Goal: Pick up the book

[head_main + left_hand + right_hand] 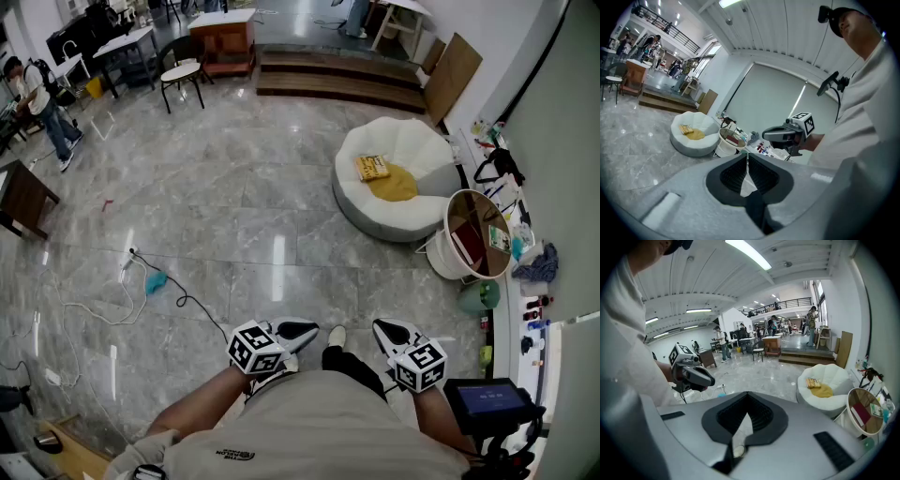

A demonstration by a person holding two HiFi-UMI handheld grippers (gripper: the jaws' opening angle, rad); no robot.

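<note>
- Closest to the head camera, the left claw (296,331) and the right claw (391,332) are held side by side low in front of the person, pointed ahead and somewhat downward over the floor (234,206).
- In each gripper view the jaws are seen pressed together at the tips with nothing caught between them, so both claws are carried closed and empty.
- Outward from the claws, a stretch of floor is crossed before the white beanbag seat (361,211) is reached. The seat is set well apart from both claws, ahead and off to the right.
- The book (373,167), yellow-covered, is laid flat in the hollow of the beanbag seat, towards its far-left side. It touches a yellow cushion (396,184) that fills the seat's middle.
- The book's long axis is judged to run roughly crosswise to the line from the claws, though the book is too small for that to be settled.
- The right claw is placed on the beanbag seat's side and is judged the nearer, if only slightly.
- Just right of the beanbag seat a round basket (442,255) is stood, with a reddish flat thing inside that may be another book.
- Before any grasp, the gap must be closed and one claw opened; neither is yet begun.
</note>
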